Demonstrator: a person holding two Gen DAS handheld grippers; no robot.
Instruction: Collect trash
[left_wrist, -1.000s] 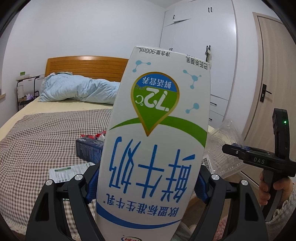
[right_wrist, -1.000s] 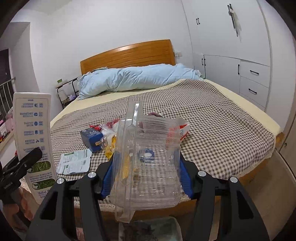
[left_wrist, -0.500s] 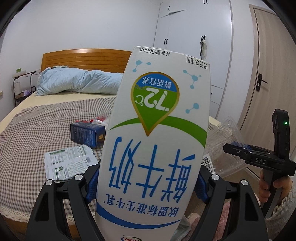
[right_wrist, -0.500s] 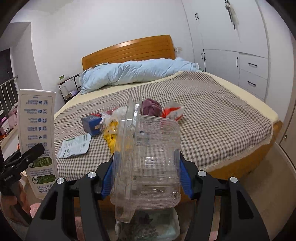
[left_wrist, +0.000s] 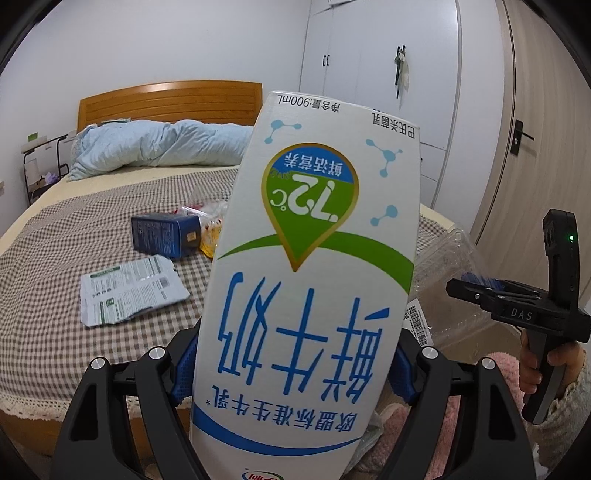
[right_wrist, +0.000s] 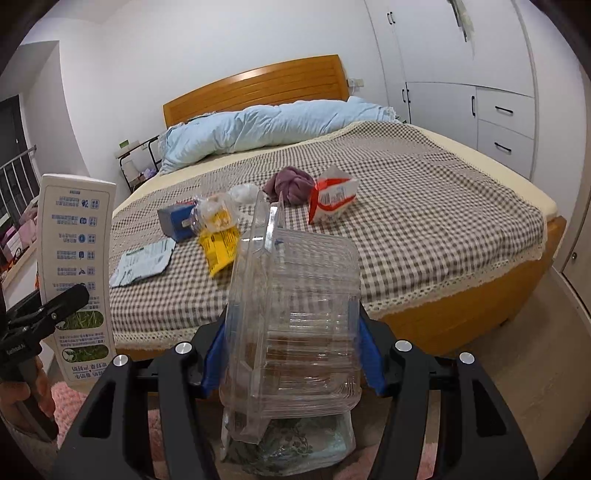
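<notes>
In the left wrist view, the left gripper (left_wrist: 295, 369) is clamped on a milk carton (left_wrist: 314, 266), its blue pads pressing both side faces; the carton stands upside down, long axis running up and away along the fingers. Behind it on the bed (left_wrist: 48, 280), near the foot edge, lie a printed leaflet (left_wrist: 129, 288) and a blue box (left_wrist: 164, 232), just beside each other. At the right edge of this view the right gripper (left_wrist: 476, 291) holds a clear plastic clamshell (left_wrist: 443, 269). In the right wrist view, that gripper's pads squeeze the clamshell's two sides, lid hinged open and upright. Directly below it, on the floor at the foot of the bed, sits what looks like a bag-lined bin (right_wrist: 288, 443) with dark contents. The drop probably turns on this: the clamshell hangs straight above the bin, while the carton is off to the left, so the right hand seems nearer. More litter stays mid-bed: yellow wrapper (right_wrist: 218, 247), red-and-white carton (right_wrist: 332, 195).
</notes>
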